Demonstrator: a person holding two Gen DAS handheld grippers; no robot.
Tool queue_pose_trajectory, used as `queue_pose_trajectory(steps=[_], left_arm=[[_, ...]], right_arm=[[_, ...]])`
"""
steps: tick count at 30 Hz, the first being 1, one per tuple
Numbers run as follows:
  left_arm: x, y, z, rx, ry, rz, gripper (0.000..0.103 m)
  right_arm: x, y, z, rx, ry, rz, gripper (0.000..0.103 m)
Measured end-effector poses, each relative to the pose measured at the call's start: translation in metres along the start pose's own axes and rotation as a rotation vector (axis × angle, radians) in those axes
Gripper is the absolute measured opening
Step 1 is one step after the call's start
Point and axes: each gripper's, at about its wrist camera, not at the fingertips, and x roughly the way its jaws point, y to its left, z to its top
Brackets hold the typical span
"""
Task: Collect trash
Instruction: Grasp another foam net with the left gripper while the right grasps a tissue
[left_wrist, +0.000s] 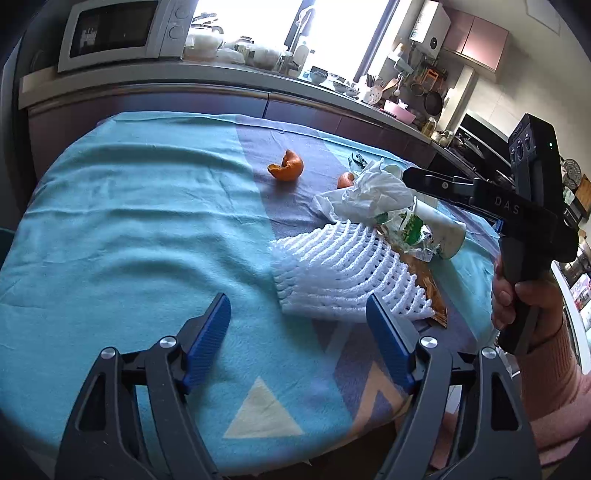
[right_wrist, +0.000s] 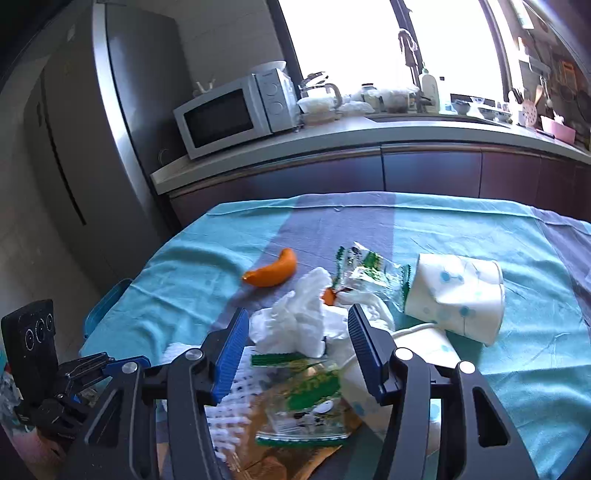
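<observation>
My left gripper (left_wrist: 297, 325) hangs low over the teal cloth (left_wrist: 129, 229), its blue pads spread wide with nothing between them. Just past its right finger lies the white foam net (left_wrist: 332, 269), flat on the cloth, touching neither pad. Beyond the net the trash is heaped together: a crumpled white tissue (left_wrist: 369, 192), a green-and-clear wrapper (left_wrist: 406, 229) and a paper cup (left_wrist: 443, 229) tipped on its side. A curled orange peel (left_wrist: 286, 166) sits apart on the grey stripe, and a smaller peel piece (left_wrist: 345, 180) is tucked against the tissue's far edge.

Over on my right wrist view, the right gripper (right_wrist: 295, 343) is wide open too, holding nothing. The tissue (right_wrist: 295, 321) sits between its blue pads; I can't tell whether either pad is touching it. Below the pads a green wrapper (right_wrist: 306, 398) lies on a brown paper sheet (right_wrist: 280, 458), with the foam net (right_wrist: 229, 406) to the left. A second wrapper (right_wrist: 369, 269) lies farther back, beside a blue-dotted paper cup (right_wrist: 458, 295) on its side; another cup (right_wrist: 417, 350) lies under my right finger. The orange peel (right_wrist: 273, 273) rests alone at the left of the pile.

From the left camera I see my right hand (left_wrist: 517, 299) wrapped around the right tool's handle, its arm reaching over the tissue.
</observation>
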Motion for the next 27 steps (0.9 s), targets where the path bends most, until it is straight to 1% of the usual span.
queue_pose_trajectory(steps=[4,6,8,10,11,12,13,15,16,17,19,27], left_arm=[[0.008,-0.004,0.003,0.017,0.023,0.008,0.076],[0.010,-0.007,0.005,0.016,0.025,0.013,0.070],[0.013,-0.008,0.005,0.012,0.028,0.020,0.061],[0.013,-0.009,0.006,0.010,0.033,0.026,0.056],[0.014,-0.010,0.006,0.009,0.032,0.035,0.053],[0.014,-0.011,0.006,0.015,0.030,0.046,0.051],[0.015,-0.012,0.006,0.018,0.031,0.053,0.043],[0.015,-0.013,0.005,0.023,0.023,0.072,0.037],[0.012,-0.012,0.005,0.024,0.016,0.080,0.025],[0.011,-0.011,0.006,0.022,0.013,0.084,0.018],[0.006,-0.007,0.006,0.010,0.007,0.068,0.016],[-0.020,0.007,0.010,-0.033,-0.054,0.055,0.012]], right_arm=[[0.010,-0.003,-0.002,0.004,0.023,0.008,0.053],[0.017,-0.001,-0.002,0.009,0.037,0.008,0.051],[0.021,0.000,-0.002,0.008,0.046,0.010,0.045],[0.022,0.002,-0.001,0.000,0.049,0.009,0.036],[0.022,0.003,-0.001,-0.003,0.048,0.011,0.034],[0.022,0.003,-0.001,-0.004,0.046,0.013,0.027],[0.021,0.004,-0.001,-0.006,0.044,0.016,0.019],[0.020,0.006,0.000,-0.011,0.038,0.025,0.011],[0.019,0.007,0.001,-0.011,0.033,0.031,0.011],[0.018,0.009,0.002,-0.012,0.029,0.039,0.010],[0.016,0.013,0.004,-0.016,0.019,0.057,0.007],[0.007,0.034,0.013,-0.034,-0.018,0.128,0.003]])
